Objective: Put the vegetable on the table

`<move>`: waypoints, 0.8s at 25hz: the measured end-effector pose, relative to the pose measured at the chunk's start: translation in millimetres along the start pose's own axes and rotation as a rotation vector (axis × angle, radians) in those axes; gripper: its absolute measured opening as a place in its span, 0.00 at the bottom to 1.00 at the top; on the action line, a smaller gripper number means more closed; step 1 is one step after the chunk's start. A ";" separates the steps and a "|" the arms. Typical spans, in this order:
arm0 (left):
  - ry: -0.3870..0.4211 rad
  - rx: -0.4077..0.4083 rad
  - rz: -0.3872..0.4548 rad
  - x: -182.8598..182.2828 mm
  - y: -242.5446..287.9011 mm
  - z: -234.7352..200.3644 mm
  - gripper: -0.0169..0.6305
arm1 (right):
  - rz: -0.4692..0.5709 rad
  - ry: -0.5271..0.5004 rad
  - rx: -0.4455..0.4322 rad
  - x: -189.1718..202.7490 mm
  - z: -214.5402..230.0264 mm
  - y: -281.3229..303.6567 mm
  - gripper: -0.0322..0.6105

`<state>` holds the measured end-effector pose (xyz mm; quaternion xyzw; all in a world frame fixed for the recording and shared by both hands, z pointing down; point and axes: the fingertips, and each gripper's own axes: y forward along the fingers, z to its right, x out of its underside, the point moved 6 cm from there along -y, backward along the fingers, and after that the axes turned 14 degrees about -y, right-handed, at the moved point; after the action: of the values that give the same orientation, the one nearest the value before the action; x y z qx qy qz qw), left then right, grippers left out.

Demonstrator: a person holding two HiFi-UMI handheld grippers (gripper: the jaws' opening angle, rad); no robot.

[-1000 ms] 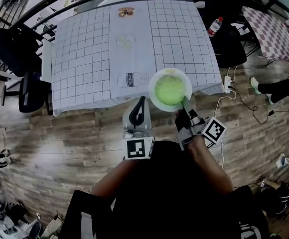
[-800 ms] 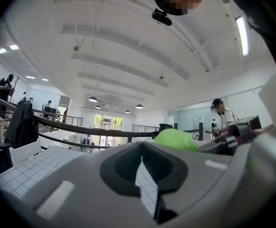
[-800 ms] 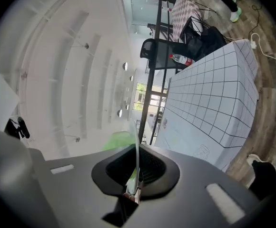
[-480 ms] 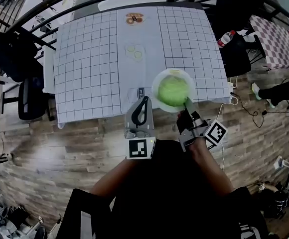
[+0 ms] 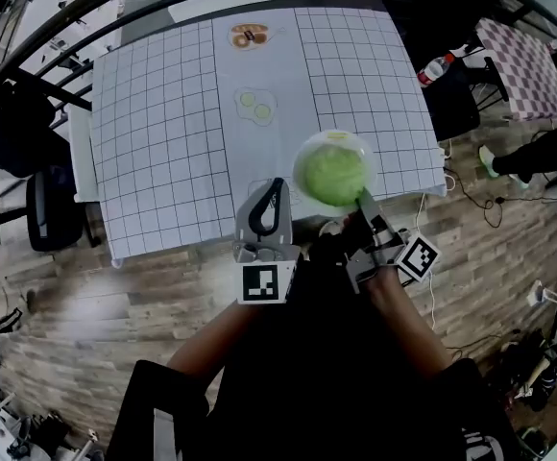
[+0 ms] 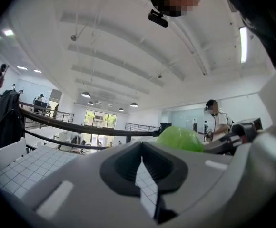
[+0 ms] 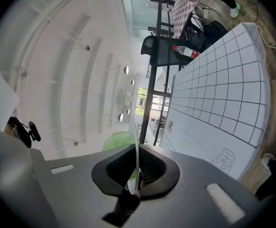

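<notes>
Right gripper (image 5: pixel 363 203) (image 7: pixel 134 182): jaws closed on the near rim of a pale plate (image 5: pixel 301 161) (image 7: pixel 137 141), whose thin edge stands edgewise between the jaw pads in the right gripper view. The plate carries the vegetable (image 5: pixel 334 174) (image 7: pixel 118 140) (image 6: pixel 181 139), a round light-green head that fills most of the dish. In the head view, plate and vegetable lie over the near edge of the table (image 5: pixel 163 113), toward its right corner; whether the plate touches the cloth cannot be told.

Left gripper (image 5: pixel 273 190) (image 6: pixel 145 184): jaws drawn together with nothing between them, just left of the plate and pointing at the table's near edge.

The table wears a white cloth with a dark grid. Its plain central strip bears printed drawings, among them green slices (image 5: pixel 254 104) and a brown item (image 5: pixel 250 36) at the far end. Wood-plank floor (image 5: pixel 115 296) lies beneath the person, and a bottle (image 5: pixel 439 65) lies beyond the table's right side.
</notes>
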<state>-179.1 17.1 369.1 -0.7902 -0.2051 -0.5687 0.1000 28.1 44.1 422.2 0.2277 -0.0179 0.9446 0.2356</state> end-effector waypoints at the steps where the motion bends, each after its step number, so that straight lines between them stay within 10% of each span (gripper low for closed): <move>1: -0.006 0.000 -0.010 2.4 2.9 -2.3 0.04 | 0.004 0.002 0.005 -1.4 1.1 1.3 0.06; 20: 0.020 -0.054 0.004 -4.1 93.9 -19.5 0.04 | -0.033 -0.041 -0.007 -54.8 71.4 77.2 0.06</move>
<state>-155.8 -75.5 378.7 -0.7873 -0.1868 -0.5818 0.0818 66.2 -58.6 467.7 0.2465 -0.0224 0.9357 0.2514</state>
